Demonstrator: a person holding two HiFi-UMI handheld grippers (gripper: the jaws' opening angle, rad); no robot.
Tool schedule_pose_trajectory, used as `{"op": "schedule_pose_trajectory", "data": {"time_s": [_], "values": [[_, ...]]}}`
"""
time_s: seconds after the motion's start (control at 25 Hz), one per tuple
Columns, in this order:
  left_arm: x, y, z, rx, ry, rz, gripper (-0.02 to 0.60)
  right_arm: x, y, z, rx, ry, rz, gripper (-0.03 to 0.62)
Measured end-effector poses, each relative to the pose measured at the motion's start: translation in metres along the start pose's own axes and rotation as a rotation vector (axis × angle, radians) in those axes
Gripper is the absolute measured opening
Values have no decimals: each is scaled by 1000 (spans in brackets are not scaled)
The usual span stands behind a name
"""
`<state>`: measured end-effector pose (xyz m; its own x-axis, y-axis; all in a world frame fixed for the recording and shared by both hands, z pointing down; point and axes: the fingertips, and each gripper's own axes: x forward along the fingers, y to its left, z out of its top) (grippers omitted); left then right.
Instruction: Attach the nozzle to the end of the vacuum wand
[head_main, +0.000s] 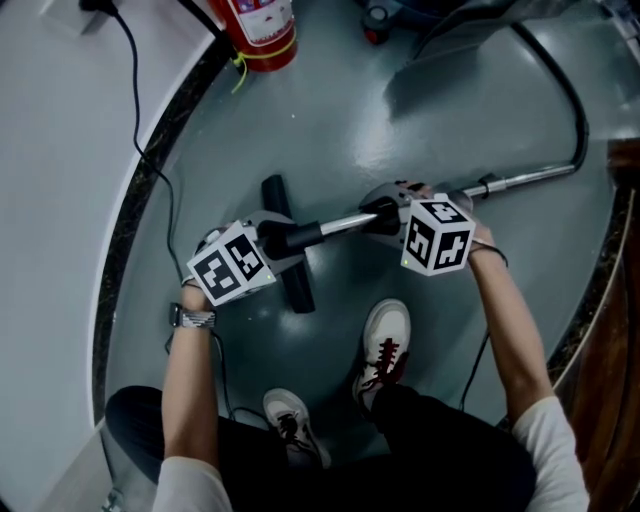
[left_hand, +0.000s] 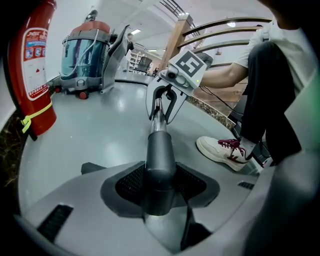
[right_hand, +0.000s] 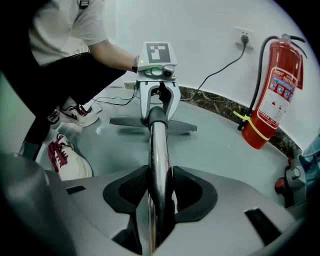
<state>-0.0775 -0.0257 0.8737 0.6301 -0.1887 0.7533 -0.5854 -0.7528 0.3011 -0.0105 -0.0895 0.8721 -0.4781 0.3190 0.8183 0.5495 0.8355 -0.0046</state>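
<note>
The black floor nozzle (head_main: 291, 270) lies on the grey floor, its dark neck (left_hand: 160, 150) pointing right. My left gripper (head_main: 275, 238) is shut on that neck, with the pads (left_hand: 129, 184) pressed on both sides. The chrome wand (head_main: 345, 223) runs from the neck to the right, and its end sits inside the neck's collar (right_hand: 156, 116). My right gripper (head_main: 385, 215) is shut on the wand (right_hand: 159, 155) a short way along. In each gripper view the other gripper faces the camera along the tube.
A red fire extinguisher (head_main: 262, 30) stands by the curved wall at the top. The vacuum canister (left_hand: 87, 55) is farther off, and its black hose (head_main: 572, 100) arcs to the wand's far end. The person's white shoes (head_main: 385, 340) are just below the wand.
</note>
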Motion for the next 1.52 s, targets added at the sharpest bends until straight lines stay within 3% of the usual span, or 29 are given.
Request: {"op": "schedule_pose_trajectory", "data": {"time_s": [0.36,0.6,1.04,1.36,1.52], "values": [[3,-3,4,123,98,83,190,7,7,-9,-33,52,5,161],[9,-4,1,119,75,95,190,10,8,-13,1,26,-1,161],[13,8,5,164,12,225,189,-4,-6,-6,55,-34,-41,163],[12,6,7,154,45,196,189,-6,-6,-2,32,-33,-47,163],[12,2,8,117,45,135,189,-2,-2,-6,35,-22,-41,163]]}}
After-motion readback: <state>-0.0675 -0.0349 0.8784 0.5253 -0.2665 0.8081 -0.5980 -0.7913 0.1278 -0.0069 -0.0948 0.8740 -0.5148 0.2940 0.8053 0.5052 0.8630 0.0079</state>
